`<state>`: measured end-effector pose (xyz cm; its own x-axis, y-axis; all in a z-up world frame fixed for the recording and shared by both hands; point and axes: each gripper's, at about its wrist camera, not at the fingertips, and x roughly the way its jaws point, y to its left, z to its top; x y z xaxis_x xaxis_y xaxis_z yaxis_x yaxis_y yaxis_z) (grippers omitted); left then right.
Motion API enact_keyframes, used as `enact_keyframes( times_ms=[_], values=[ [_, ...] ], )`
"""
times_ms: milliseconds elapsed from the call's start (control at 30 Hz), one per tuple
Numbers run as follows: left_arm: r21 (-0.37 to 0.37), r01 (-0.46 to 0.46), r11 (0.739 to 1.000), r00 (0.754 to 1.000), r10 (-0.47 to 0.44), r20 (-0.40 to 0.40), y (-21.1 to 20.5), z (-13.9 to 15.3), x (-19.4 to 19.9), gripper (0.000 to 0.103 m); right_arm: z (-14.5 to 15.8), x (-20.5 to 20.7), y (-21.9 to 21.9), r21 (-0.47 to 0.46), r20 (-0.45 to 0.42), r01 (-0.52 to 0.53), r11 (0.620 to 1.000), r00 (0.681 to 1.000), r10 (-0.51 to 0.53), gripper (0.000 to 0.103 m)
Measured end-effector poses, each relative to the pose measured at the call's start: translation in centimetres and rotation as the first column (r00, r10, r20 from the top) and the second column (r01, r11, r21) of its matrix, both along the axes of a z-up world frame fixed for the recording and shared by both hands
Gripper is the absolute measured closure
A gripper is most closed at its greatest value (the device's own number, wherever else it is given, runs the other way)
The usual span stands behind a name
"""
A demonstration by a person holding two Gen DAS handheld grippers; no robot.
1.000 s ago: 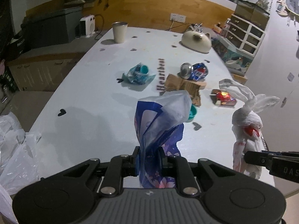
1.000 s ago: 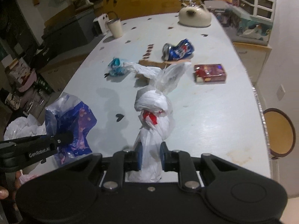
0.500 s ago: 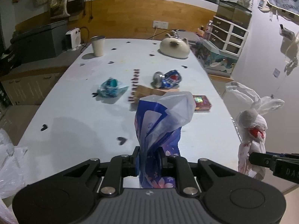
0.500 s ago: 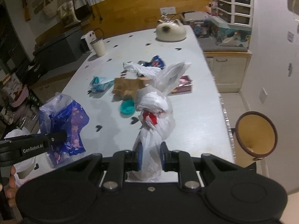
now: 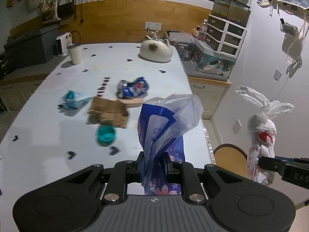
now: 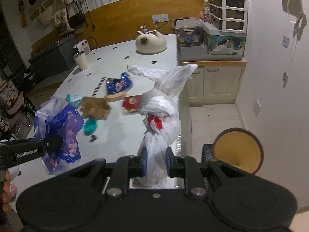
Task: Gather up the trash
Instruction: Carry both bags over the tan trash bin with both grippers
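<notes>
My left gripper (image 5: 153,163) is shut on a blue and purple flowered plastic bag (image 5: 164,127), held up above the near right corner of the white table (image 5: 38,135). My right gripper (image 6: 155,160) is shut on a knotted white trash bag (image 6: 160,116) with a red patch, hanging past the table's right edge. Each bag shows in the other wrist view: the white bag (image 5: 260,135), the flowered bag (image 6: 59,129). On the table lie a crushed blue can (image 5: 133,87), brown torn paper (image 5: 108,112), a teal lid (image 5: 106,133), a teal wrapper (image 5: 73,99) and a red packet (image 6: 131,104).
A cream cat-shaped pot (image 5: 156,51) and a cream cup (image 5: 75,53) stand at the table's far end. A round wooden stool (image 6: 238,152) sits on the floor right of the table. Cabinets and white drawers (image 5: 226,32) line the right wall. White bags lie on the floor at left.
Both grippers drew back and to the right along the table with their bags. The white bag now hangs off the table's right edge, and the stool has come into view.
</notes>
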<state>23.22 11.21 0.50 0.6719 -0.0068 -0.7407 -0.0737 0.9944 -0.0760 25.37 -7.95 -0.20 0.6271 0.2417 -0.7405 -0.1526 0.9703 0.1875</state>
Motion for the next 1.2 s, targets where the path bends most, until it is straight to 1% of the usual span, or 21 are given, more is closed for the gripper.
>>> enact_keyframes(
  times_ms=[267, 433, 600, 700, 833, 900, 1067, 1200],
  values=[
    [-0.007, 0.021, 1.000, 0.999, -0.021, -0.042, -7.9, -1.7, 4.8, 0.084, -1.6, 3.9, -8.3, 0.010, -0.023, 0.006, 1.000, 1.000, -0.006, 0.083],
    [-0.038, 0.041, 0.998, 0.996, -0.044, -0.077, -12.3, -3.1, 8.4, 0.084, -3.2, 6.6, -13.3, 0.009, -0.050, 0.029, 1.000, 0.998, -0.029, 0.083],
    [-0.059, 0.101, 0.993, 0.987, -0.108, -0.119, -16.6, -5.1, 12.1, 0.084, -5.3, 9.2, -18.0, -0.005, -0.088, 0.061, 0.998, 0.994, -0.061, 0.083],
    [-0.073, 0.135, 0.988, 0.978, -0.145, -0.153, -19.1, -6.8, 14.2, 0.084, -6.9, 10.7, -20.5, -0.020, -0.110, 0.090, 0.996, 0.990, -0.091, 0.083],
    [-0.100, 0.181, 0.978, 0.958, -0.198, -0.205, -22.2, -10.0, 17.1, 0.084, -9.4, 12.2, -23.6, -0.024, -0.157, 0.137, 0.990, 0.978, -0.139, 0.083],
    [-0.101, 0.207, 0.973, 0.945, -0.226, -0.238, -23.5, -12.3, 18.7, 0.084, -11.1, 13.0, -24.8, -0.026, -0.182, 0.156, 0.987, 0.970, -0.158, 0.083],
    [-0.132, 0.237, 0.963, 0.911, -0.267, -0.313, -26.4, -17.9, 22.4, 0.084, -16.2, 14.9, -26.7, -0.023, -0.254, 0.190, 0.982, 0.949, -0.189, 0.083],
    [-0.156, 0.258, 0.954, 0.888, -0.297, -0.351, -28.5, -22.3, 24.6, 0.084, -20.5, 16.7, -27.2, -0.022, -0.307, 0.191, 0.981, 0.933, -0.189, 0.083]
  ],
)
